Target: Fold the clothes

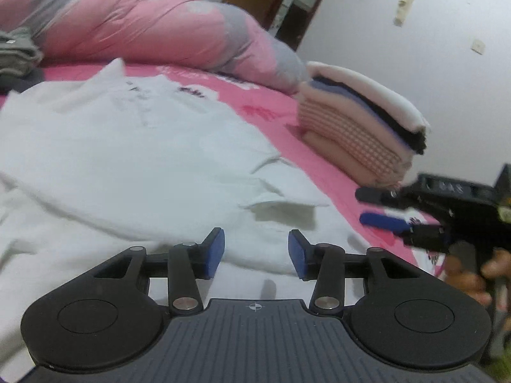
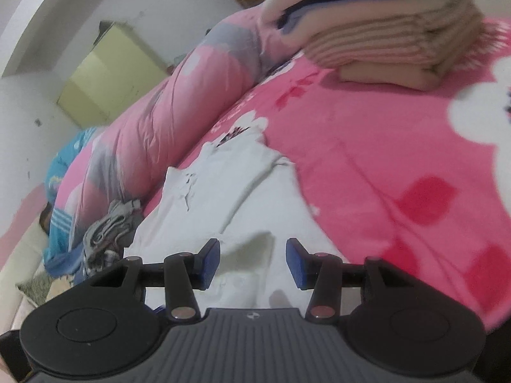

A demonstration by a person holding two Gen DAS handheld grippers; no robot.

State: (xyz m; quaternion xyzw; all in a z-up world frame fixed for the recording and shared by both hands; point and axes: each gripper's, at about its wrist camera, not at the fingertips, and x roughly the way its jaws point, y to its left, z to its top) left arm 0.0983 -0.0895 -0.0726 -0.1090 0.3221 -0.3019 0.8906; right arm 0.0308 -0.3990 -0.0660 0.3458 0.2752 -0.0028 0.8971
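White garment [image 1: 137,146] spread on pink floral bedsheet [image 1: 319,166], just ahead of and below left gripper [image 1: 256,249]. Partly folded, by the look: one flap doubled over w/ raised edge ahead-right of the pads; rest rumpled, not squared. Small dark print near far end, prob. the chest.

Left gripper: jaws apart, nothing between blue pads [image 1: 213,252], cloth only beneath. Released, no grip.

Right gripper [image 2: 253,263]: likewise apart, empty gap, white garment [image 2: 223,198] under and ahead of it, pink sheet off to its right. Also visible from left wrist cam, at far right [image 1: 380,207], fingers spread, held by a hand [image 1: 472,274], hovering over sheet edge beside garment; touching cloth or not — can't tell, blurred.

Done so far, judging from layout: stack of folded clothes [image 1: 361,124] sits further ahead-right of left gripper, well apart from white garment — several items, checked fabric low, cream on top. Neat, so finished.

Left to do: finish white garment (more folds, flatten, move to stack). Grey crumpled clothes [image 2: 108,226] ahead-left of right gripper, by pink quilt [image 2: 153,121], unfolded yet. Blue item [image 2: 60,166] beyond — clothing or bedding, unclear.

Roughly mid-task.
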